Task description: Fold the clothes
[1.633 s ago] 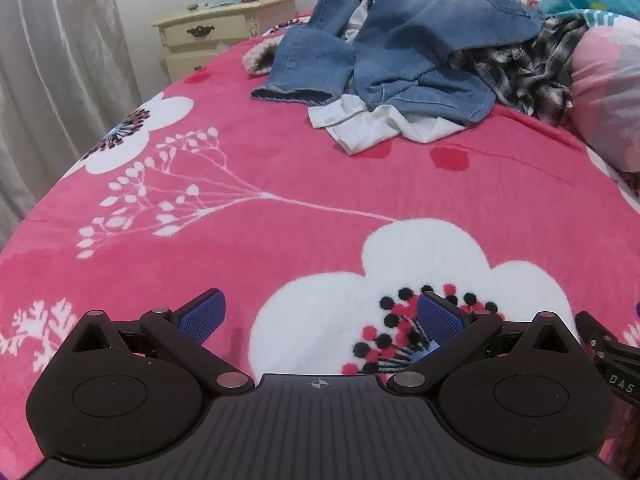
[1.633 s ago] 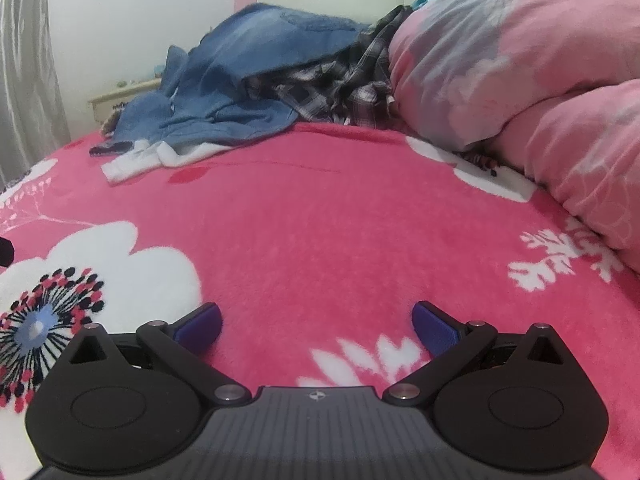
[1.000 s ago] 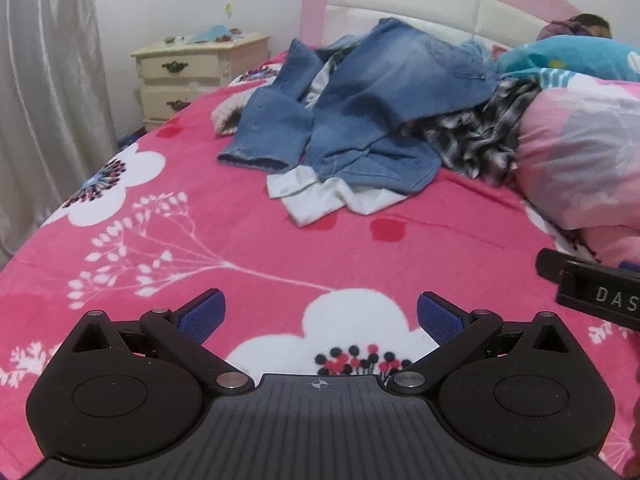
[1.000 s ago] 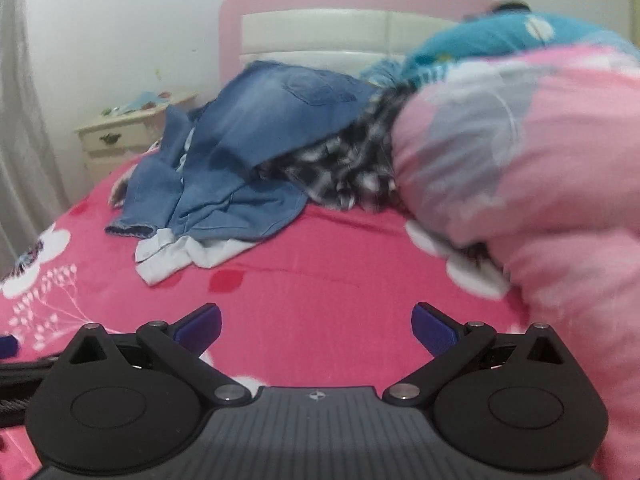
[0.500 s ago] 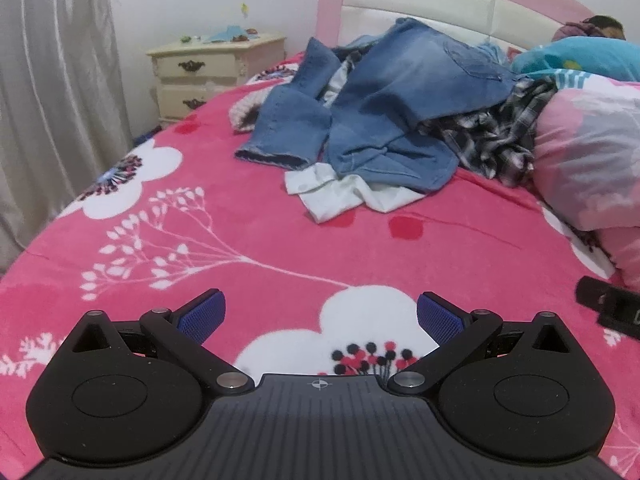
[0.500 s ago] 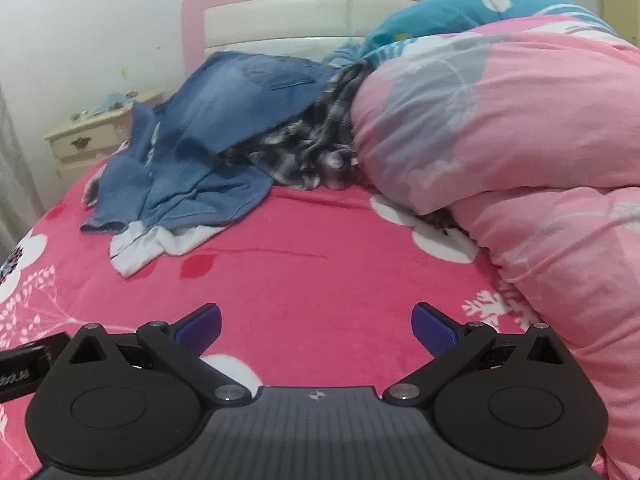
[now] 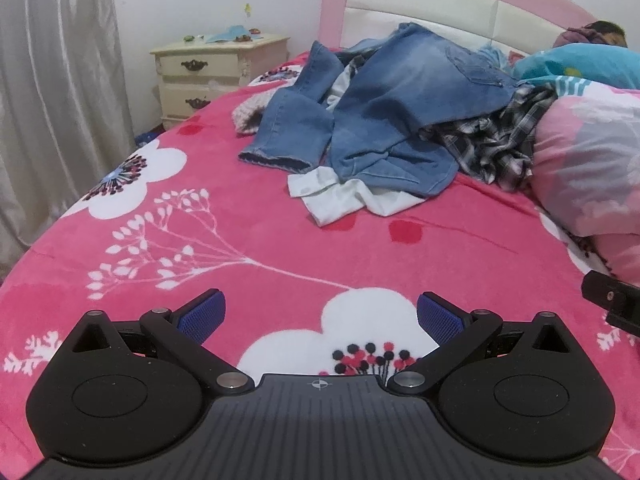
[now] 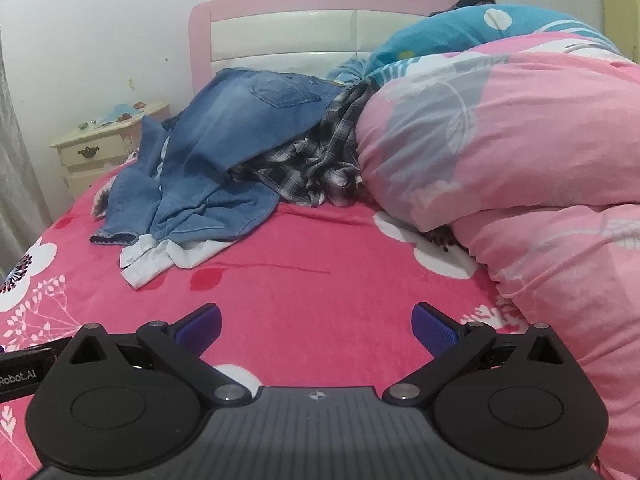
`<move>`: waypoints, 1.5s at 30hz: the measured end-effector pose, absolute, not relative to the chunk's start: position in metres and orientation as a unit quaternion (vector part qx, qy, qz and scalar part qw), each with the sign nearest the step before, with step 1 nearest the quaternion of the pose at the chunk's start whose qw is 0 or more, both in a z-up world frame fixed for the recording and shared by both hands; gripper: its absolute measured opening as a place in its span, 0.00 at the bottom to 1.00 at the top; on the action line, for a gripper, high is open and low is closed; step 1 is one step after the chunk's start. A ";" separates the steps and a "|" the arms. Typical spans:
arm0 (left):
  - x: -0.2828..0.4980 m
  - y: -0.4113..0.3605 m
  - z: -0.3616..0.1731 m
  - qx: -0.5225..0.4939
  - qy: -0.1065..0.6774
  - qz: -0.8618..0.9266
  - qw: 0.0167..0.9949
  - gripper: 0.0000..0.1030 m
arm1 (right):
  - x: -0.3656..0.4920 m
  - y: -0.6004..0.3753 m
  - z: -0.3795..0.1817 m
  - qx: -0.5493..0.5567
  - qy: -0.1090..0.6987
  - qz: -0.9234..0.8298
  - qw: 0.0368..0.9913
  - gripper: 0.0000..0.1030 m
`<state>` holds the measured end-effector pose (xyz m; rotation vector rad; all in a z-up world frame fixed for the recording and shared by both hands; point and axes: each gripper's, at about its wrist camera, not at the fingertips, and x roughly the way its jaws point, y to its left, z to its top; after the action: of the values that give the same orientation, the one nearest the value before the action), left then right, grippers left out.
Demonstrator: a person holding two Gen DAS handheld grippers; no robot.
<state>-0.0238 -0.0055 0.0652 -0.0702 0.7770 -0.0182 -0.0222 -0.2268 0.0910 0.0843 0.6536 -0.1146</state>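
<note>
Both tongs hover low over the pink flowered bedspread (image 7: 248,216) with nothing between their blue pads. The left tongs (image 7: 320,314) stand spread wide above a white blossom print, and the right tongs (image 8: 316,326) are likewise spread wide over bare pink fabric. A black part of the right tool shows at the right edge of the left wrist view, so the two are side by side. The clothes lie in a heap well ahead of both, near the pink and white headboard (image 8: 280,36). Blue jeans (image 7: 400,108) sprawl on top, one leg trailing toward the near side. A white shirt (image 7: 344,196) pokes out from under the denim at the front of the heap, flat on the bedspread. A dark plaid shirt (image 8: 308,168) is bunched between the jeans and a pale pink quilt (image 8: 520,152) piled along the bed's right side. A cream nightstand (image 7: 216,76) stands beside the bed by a grey curtain (image 7: 52,92).
</note>
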 end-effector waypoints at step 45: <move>-0.020 -0.010 0.057 -0.004 0.392 0.007 0.920 1.00 | -0.017 -0.232 0.076 0.056 0.348 -0.065 0.934 1.00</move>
<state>-0.0200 -0.0097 0.0567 -0.0089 0.8053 0.0151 -0.0171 -0.2322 0.0761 0.1140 0.7111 -0.1325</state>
